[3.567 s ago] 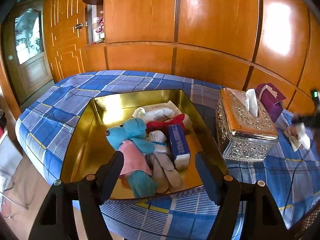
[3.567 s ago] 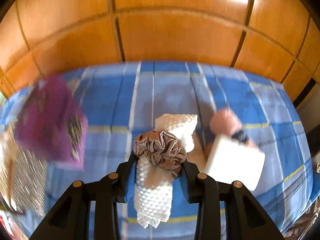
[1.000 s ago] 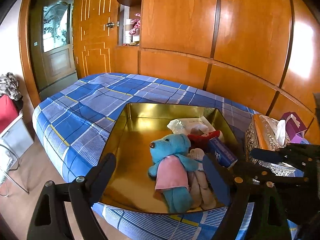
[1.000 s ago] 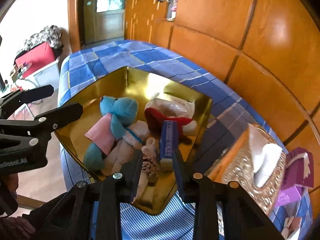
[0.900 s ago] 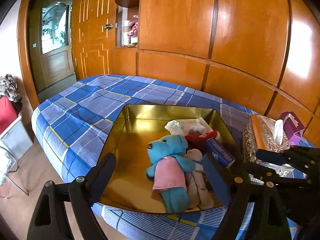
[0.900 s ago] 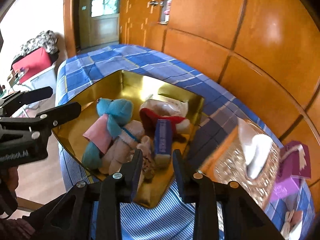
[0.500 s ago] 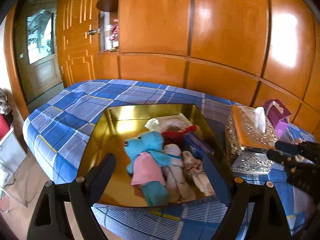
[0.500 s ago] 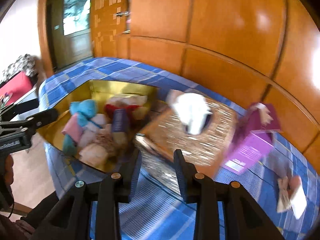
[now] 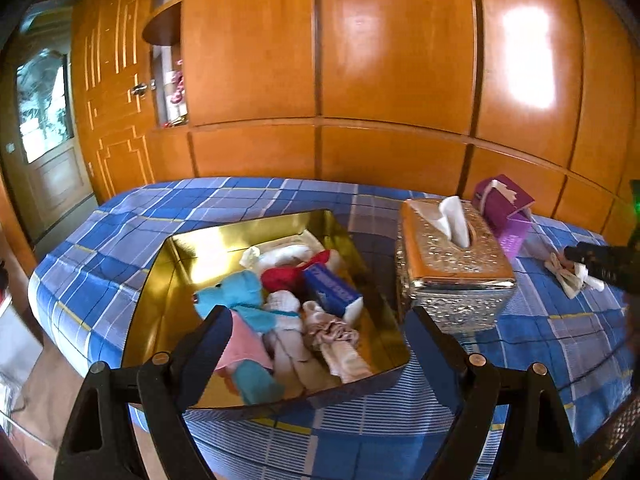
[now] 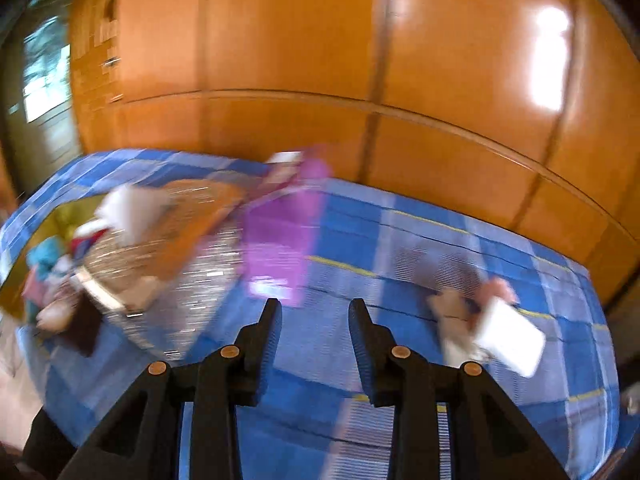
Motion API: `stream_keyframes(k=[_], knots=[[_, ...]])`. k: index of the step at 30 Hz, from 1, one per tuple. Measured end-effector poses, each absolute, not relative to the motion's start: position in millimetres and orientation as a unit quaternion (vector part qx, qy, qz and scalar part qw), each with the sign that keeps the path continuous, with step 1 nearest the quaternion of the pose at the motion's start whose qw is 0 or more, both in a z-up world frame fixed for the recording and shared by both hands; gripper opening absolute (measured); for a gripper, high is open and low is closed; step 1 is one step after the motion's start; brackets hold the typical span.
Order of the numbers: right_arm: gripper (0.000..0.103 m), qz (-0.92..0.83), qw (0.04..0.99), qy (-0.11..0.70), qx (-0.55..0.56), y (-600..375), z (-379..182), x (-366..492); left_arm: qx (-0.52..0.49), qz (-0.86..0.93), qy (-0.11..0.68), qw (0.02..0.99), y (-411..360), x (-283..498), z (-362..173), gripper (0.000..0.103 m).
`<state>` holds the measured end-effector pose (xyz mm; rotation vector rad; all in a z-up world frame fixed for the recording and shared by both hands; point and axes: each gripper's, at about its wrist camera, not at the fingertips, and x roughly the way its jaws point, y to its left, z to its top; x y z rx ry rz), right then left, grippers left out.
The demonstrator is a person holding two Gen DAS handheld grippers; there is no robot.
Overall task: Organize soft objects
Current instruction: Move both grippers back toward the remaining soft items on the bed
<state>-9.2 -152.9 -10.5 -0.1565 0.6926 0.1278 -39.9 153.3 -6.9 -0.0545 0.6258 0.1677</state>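
Writing on the blue packet (image 9: pixel 334 290) in the gold tray (image 9: pixel 156 300), frame centre, is illegible. Left gripper (image 9: pixel 320 340) gapes wide, empty; right gripper (image 10: pixel 314 332) is empty, jaws slightly parted.

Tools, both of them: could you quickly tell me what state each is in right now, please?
Left tool: open, holding nothing, above the gold tray.
Right tool: open, empty, over the blue plaid cover.
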Motion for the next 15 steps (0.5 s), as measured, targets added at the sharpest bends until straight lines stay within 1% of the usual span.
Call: stream_keyframes(k=[10, 15], knots=[[0.034, -0.091, 0.939, 0.332, -0.005, -260, -12, 14, 0.002, 0.050, 0.309, 0.950, 124, -39, -2, 0.089], [0.035, -0.186, 0.927, 0.321, 0.053, -318, -19, 23, 0.016, 0.023, 0.308, 0.951, 104, -35, 4, 0.089]])
